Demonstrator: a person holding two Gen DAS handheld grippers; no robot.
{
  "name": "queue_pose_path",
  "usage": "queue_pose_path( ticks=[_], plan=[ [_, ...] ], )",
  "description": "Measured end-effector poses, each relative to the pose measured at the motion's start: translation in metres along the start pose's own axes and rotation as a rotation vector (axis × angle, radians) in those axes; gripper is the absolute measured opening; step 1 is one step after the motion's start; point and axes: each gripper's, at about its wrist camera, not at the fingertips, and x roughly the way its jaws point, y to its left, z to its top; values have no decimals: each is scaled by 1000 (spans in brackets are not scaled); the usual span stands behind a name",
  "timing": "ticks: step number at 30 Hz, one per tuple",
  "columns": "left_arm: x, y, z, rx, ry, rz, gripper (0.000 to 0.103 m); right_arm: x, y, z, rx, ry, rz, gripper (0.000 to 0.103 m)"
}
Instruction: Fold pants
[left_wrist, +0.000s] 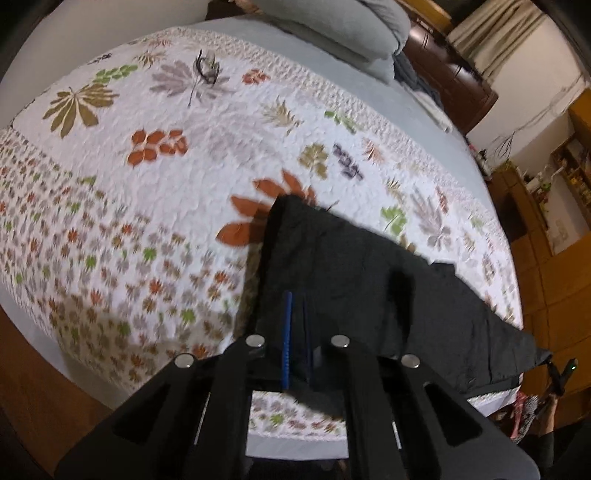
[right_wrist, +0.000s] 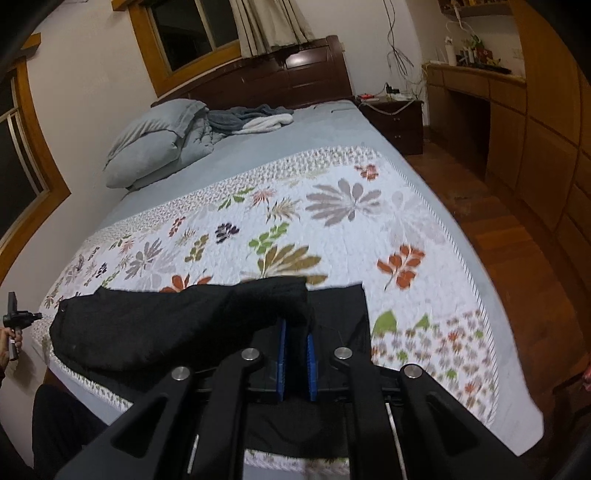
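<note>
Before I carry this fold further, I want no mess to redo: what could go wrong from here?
1. Both grippers pinch only thin edges of the black pants: the left gripper and right gripper could let the fabric slip.
2. The pants lie at the near edge of the floral quilt; slack could slide off the bed.
3. The lifted layer bunches above the right gripper, so the fold may land creased.
</note>
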Motion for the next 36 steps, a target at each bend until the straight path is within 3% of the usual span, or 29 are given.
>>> queue_pose_path(
  ticks=[2,5,7,8,9,10,12,14,21,24,28,36],
  plan=[
    [3,1,-9,5,10,0,6,1,2,-12,-8,8,-14,10],
    [3,-5,-23,26,11,1,16,0,-1,-27,7,12,-25,15],
    [1,-14,-34,49,7,-1,32,-2,-4,-36,22,11,-39,21],
    [-2,-21,-42,55,-5,-9,50,-3,-6,-40,30,12,-44,24],
    [-3,-25,-48,54,-19,-13,67,-4,-7,-43,38,11,-50,34],
    [-5,-30,-54,51,-34,-22,73,-6,-11,-49,61,3,-62,48],
    [-6,-43,-67,45,-53,-73,84,-10,-18,-55,111,-7,-78,62],
    [-2,-52,-82,-3,-60,-138,90,-14,-28,-66,195,-14,-69,64],
    [45,-77,-126,-196,4,-339,93,-19,-45,-116,481,-33,31,68],
    [67,-87,-132,-207,2,-312,93,-15,-39,-140,610,-64,173,68],
    [79,-89,-130,-234,-25,-296,93,0,-32,-153,720,-84,276,68],
    [74,-90,-132,-271,-58,-236,91,40,-10,-141,732,-78,342,68]
  ],
)
